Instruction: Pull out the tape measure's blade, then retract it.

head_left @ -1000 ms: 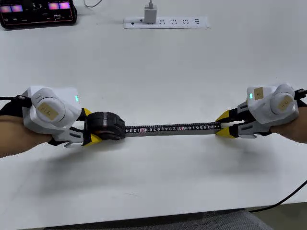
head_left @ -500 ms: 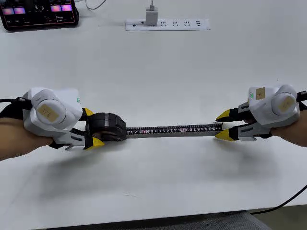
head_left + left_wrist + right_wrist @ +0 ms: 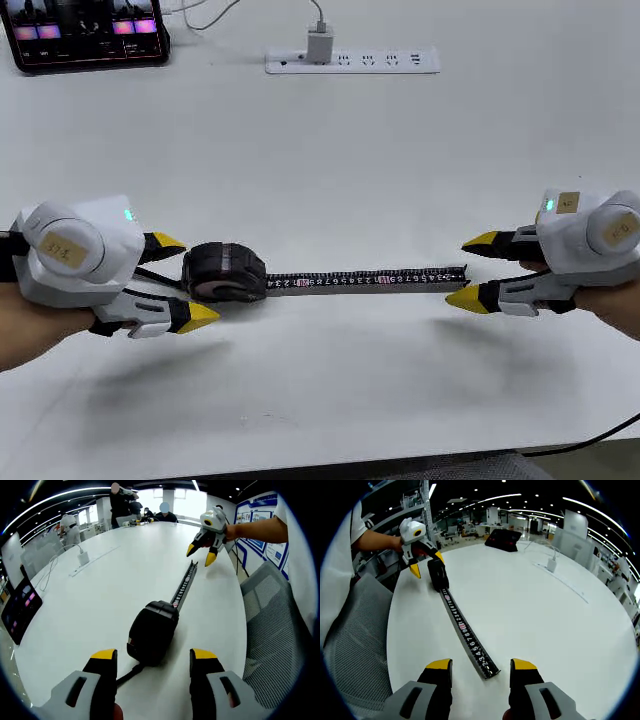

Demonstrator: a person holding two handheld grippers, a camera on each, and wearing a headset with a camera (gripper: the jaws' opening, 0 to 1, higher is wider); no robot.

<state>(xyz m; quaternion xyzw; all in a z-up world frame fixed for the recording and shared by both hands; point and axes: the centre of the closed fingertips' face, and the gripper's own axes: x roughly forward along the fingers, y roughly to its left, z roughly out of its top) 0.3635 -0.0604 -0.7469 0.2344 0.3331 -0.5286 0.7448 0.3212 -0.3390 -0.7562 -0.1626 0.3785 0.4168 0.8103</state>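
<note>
Shows, at centre left of the head view, the black rounded tape measure case (image 3: 224, 272) lying on the white tabletop (image 3: 330, 160), its dark numbered blade (image 3: 365, 278) stretched rightward, the left gripper (image 3: 187, 278) gaping and empty just behind the case, the right gripper (image 3: 469, 269) likewise spread, flanking the blade's tip without gripping it.

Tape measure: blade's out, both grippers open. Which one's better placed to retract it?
Left, probably. The left gripper is open right behind the case, which lies just ahead of its jaws; retraction likely starts at the case. The right gripper is open at the blade tip, far from the case.
</note>
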